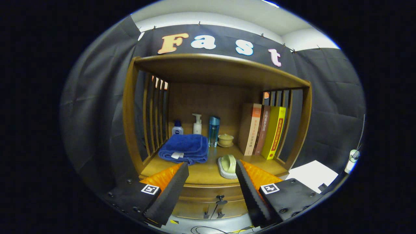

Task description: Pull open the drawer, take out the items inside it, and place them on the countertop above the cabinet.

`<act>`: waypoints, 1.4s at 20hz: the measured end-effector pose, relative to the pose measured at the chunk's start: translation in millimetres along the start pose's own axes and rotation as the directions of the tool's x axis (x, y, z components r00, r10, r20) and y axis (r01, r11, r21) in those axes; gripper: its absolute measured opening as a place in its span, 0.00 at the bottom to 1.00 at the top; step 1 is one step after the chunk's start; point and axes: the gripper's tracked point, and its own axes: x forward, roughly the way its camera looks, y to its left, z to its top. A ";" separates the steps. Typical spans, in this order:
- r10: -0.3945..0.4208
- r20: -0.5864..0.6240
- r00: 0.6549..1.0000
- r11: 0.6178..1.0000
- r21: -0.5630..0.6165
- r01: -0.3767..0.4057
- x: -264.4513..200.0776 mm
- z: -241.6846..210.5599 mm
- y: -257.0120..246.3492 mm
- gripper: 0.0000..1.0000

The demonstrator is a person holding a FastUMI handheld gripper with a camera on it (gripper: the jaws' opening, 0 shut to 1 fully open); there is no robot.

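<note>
We see the tongs (208, 191) held with their two fingers spread wide apart, gripping nothing, in front of a wooden cabinet (130, 107) with slatted sides. The drawer (211, 195) sits just under the tabletop (201, 174), and it appears closed; its small dark knob (221, 197) shows low in the gap between the fingers, nearer to the right one but touching neither. Below it we make out two more small handles (213, 214) on the cabinet's front. On the tabletop, beyond the fingers, a folded blue towel (184, 148) lies to the left, and a pale dish holding a light green piece (228, 165) lies just beside the tip of the right finger, partly hidden by it. Farther back, against the cabinet's rear panel, stand a small blue-capped bottle (177, 128), a white pump bottle (197, 124) and a tall blue bottle (214, 130), with a little lidded cup on a saucer (225, 140) next to them. Three books (263, 131) stand upright at the right side, leaning against the slats. What lies inside the drawer we cannot tell. Off to the right of the cabinet, a white sheet (313, 175) rests low down, well apart from the tongs.
</note>
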 end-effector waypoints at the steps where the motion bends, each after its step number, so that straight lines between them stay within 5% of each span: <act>1: 0.008 0.011 1.000 1.000 0.002 -0.008 -2.6 10.1 2.8 0.98; 28: 0.043 0.009 0.999 0.999 0.025 -0.043 -8.8 20.7 26.0 0.98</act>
